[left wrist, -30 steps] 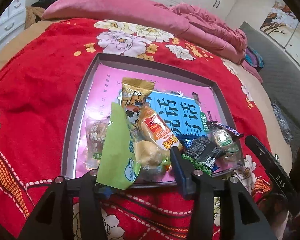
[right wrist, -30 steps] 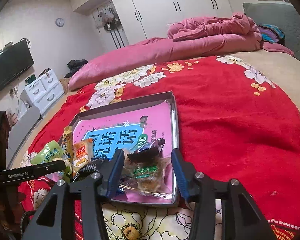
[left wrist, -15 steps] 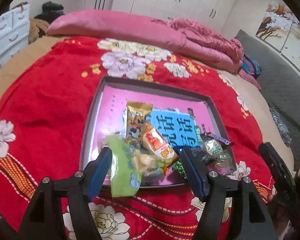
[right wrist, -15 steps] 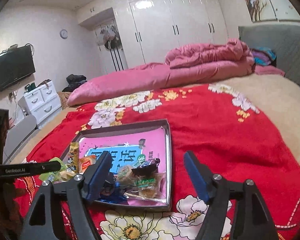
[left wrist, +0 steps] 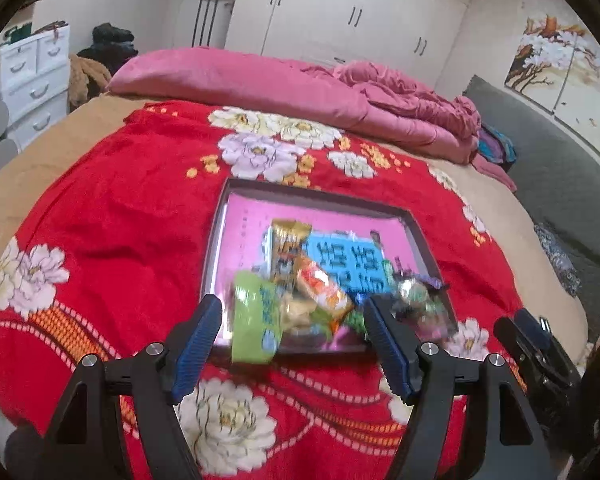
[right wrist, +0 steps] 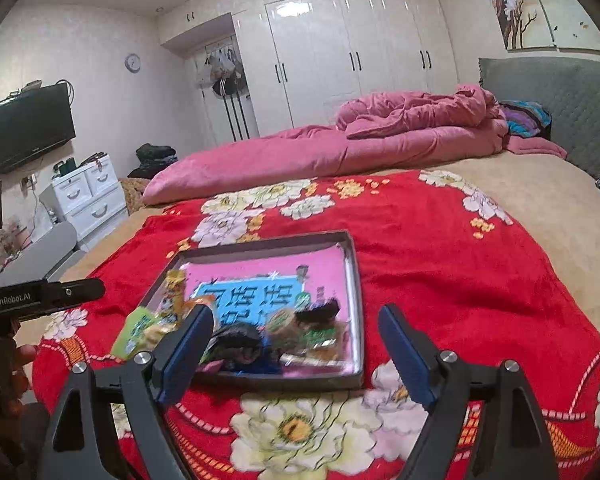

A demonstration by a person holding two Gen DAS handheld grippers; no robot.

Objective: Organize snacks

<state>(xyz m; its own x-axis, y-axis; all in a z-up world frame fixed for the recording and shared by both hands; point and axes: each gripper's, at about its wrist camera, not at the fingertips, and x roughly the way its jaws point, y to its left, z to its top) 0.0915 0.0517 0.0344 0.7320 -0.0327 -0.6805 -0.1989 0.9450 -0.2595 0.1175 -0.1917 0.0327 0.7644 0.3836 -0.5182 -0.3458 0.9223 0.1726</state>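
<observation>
Left wrist view: my left gripper [left wrist: 292,330] and right gripper [right wrist: 296,332] have just spread wide, empty, above the snack tray [left wrist: 216,248].

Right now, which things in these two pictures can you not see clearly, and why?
- Snack packets in the tray: motion blur in the left wrist view, labels unreadable.
- Dark packets at the tray's near edge: blurred in the right wrist view, and partly behind a finger of the open right gripper.
- Green packet: its lower end overhangs the tray's rim, print smeared.
- Wall clock: too small to read.
</observation>
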